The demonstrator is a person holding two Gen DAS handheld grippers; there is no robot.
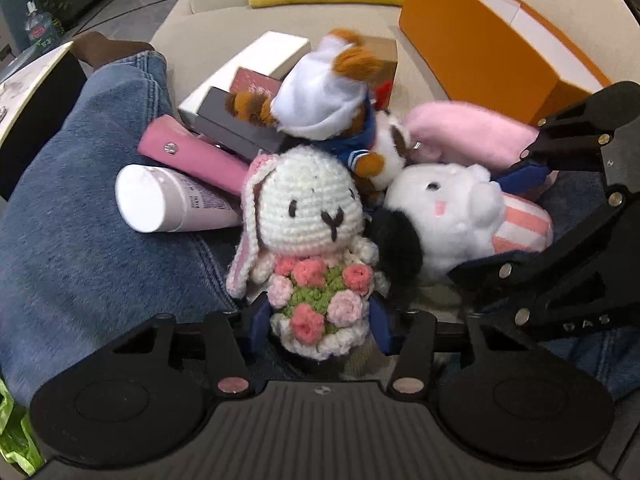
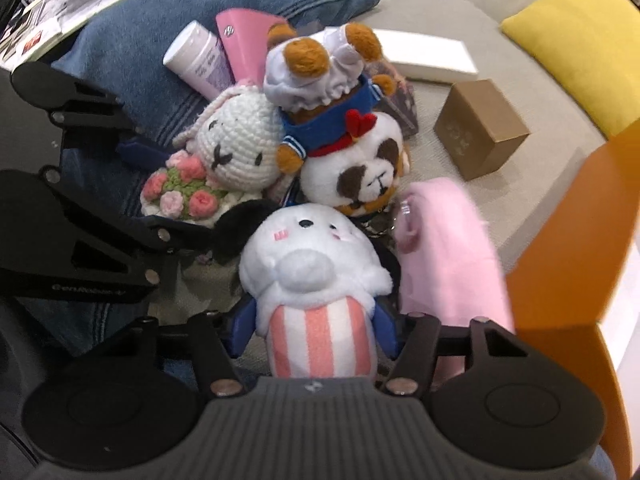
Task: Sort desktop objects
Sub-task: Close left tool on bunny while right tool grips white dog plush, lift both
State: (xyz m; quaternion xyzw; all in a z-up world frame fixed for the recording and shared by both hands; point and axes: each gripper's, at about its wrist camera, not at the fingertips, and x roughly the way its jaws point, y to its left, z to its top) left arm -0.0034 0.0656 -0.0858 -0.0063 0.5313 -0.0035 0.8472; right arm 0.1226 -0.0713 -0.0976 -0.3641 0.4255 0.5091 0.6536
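Note:
My left gripper [image 1: 318,320] is shut on a white crocheted bunny [image 1: 308,216] that holds a pink and green bouquet; the bunny also shows in the right wrist view [image 2: 236,148]. My right gripper [image 2: 316,320] is shut on a white plush dog [image 2: 316,256] with black ears and pink-striped shorts, seen in the left wrist view too [image 1: 448,216]. Behind them lies an upside-down brown and white plush [image 2: 340,120] in a blue sailor top. A pink plush [image 2: 448,264] lies to the right.
A white tube [image 1: 168,204], a pink case [image 1: 192,156], a dark box [image 1: 236,124] and a white box [image 1: 248,68] lie on the beige sofa [image 1: 224,24]. An orange box [image 1: 488,40] stands right, a brown cardboard box [image 2: 480,128] behind. A denim-clad leg [image 1: 80,200] lies left.

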